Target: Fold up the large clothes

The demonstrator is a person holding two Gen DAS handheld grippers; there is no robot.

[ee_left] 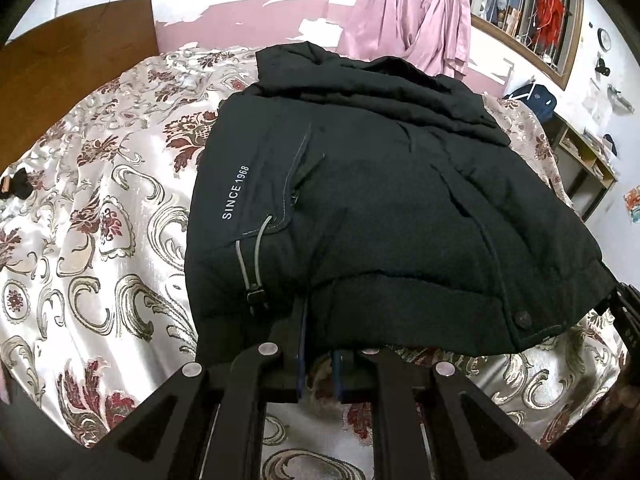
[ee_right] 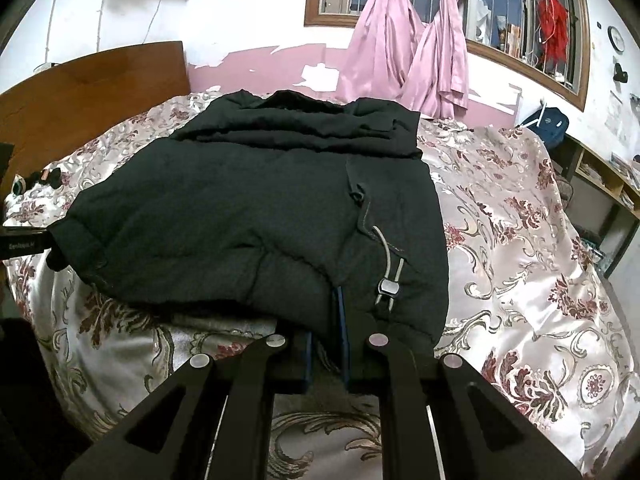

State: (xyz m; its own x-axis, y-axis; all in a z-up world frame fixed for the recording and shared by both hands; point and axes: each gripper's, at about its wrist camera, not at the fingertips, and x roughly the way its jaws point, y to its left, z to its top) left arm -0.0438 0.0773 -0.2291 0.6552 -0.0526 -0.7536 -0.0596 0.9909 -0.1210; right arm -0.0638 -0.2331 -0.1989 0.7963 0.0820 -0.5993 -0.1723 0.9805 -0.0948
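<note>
Left wrist view: my left gripper (ee_left: 318, 336) has its jaws pinched tight on the near hem of the black padded jacket (ee_left: 360, 200), close to the drawcord toggle (ee_left: 254, 294); in the right wrist view the right gripper (ee_right: 326, 334) is clamped on the same hem at the other corner. I judge I hold both corners so the bottom edge lifts evenly for the next fold toward the collar. The jacket lies mid-bed on the floral bedspread (ee_right: 520, 240), sleeves already tucked inward.
</note>
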